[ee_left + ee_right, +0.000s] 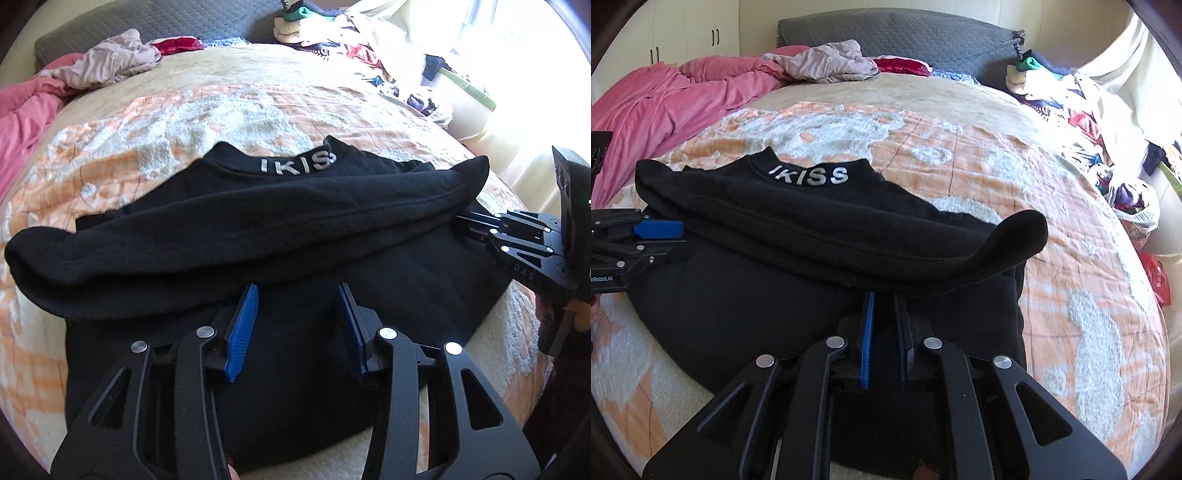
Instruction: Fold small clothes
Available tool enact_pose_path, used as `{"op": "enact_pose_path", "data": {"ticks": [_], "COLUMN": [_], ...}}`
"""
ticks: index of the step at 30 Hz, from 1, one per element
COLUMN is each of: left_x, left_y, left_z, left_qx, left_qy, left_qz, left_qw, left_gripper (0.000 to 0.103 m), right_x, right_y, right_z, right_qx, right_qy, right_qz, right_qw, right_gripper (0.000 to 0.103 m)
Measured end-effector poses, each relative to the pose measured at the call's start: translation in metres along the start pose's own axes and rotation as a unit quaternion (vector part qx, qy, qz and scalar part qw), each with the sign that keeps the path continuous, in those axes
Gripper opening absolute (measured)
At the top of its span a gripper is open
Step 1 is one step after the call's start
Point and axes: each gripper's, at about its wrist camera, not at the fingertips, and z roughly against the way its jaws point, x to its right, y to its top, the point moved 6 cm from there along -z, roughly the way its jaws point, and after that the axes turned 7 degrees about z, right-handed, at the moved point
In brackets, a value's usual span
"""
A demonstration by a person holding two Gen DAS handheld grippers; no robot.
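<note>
A black sweater with white "IKISS" lettering on its collar lies on the bed, its sleeves folded across the body; it also shows in the right wrist view. My left gripper hovers over the sweater's lower body, jaws open and empty; it appears at the left edge of the right wrist view. My right gripper sits over the lower right of the sweater, jaws a narrow gap apart with nothing between them; it shows at the right in the left wrist view.
An orange and white blanket covers the bed. A pink duvet and a crumpled mauve garment lie at the back left. A pile of mixed clothes lies along the right edge. A grey headboard stands behind.
</note>
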Motion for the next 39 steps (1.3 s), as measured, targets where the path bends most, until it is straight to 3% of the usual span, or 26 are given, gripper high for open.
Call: {"op": "enact_pose_path", "data": {"ticks": [5,7,8,12,18,23,28,39], "left_x": [-0.015,-0.027,-0.033,-0.058,-0.085,-0.107,-0.122,-0.112], "left_y": [0.016,0.023,0.026,0.038,0.043,0.033,0.017,-0.015], "left_z": [-0.004,-0.001,0.001,0.015,0.040,0.048,0.045,0.047], "left_qx": [0.023,0.039,0.045,0.068,0.095,0.092,0.077,0.042], "left_qy": [0.014,0.028,0.035,0.026,0.033,0.042,0.038,0.025], "left_qz": [0.002,0.018,0.028,0.082,0.125,0.167,0.204,0.214], "left_qw": [0.9996,0.9987,0.9980,0.9939,0.9870,0.9807,0.9752,0.9756], "left_gripper": [0.047,0.064,0.065,0.065,0.068,0.068,0.068,0.068], "right_x": [0.012,0.019,0.025,0.045,0.074,0.094,0.107,0.096], "right_y": [0.015,0.018,0.019,0.022,0.034,0.035,0.027,-0.022], "right_z": [-0.002,-0.002,-0.002,-0.005,-0.007,0.000,0.003,-0.001], "right_qx": [0.025,0.034,0.037,0.039,0.054,0.063,0.046,-0.017], "right_qy": [-0.006,-0.003,-0.002,-0.005,-0.013,-0.025,-0.031,0.004], "right_qz": [-0.007,-0.024,-0.035,-0.062,-0.099,-0.126,-0.137,-0.171], "right_qw": [1.000,0.999,0.999,0.997,0.993,0.990,0.989,0.985], "right_gripper": [0.010,0.012,0.012,0.016,0.023,0.036,0.052,0.056]}}
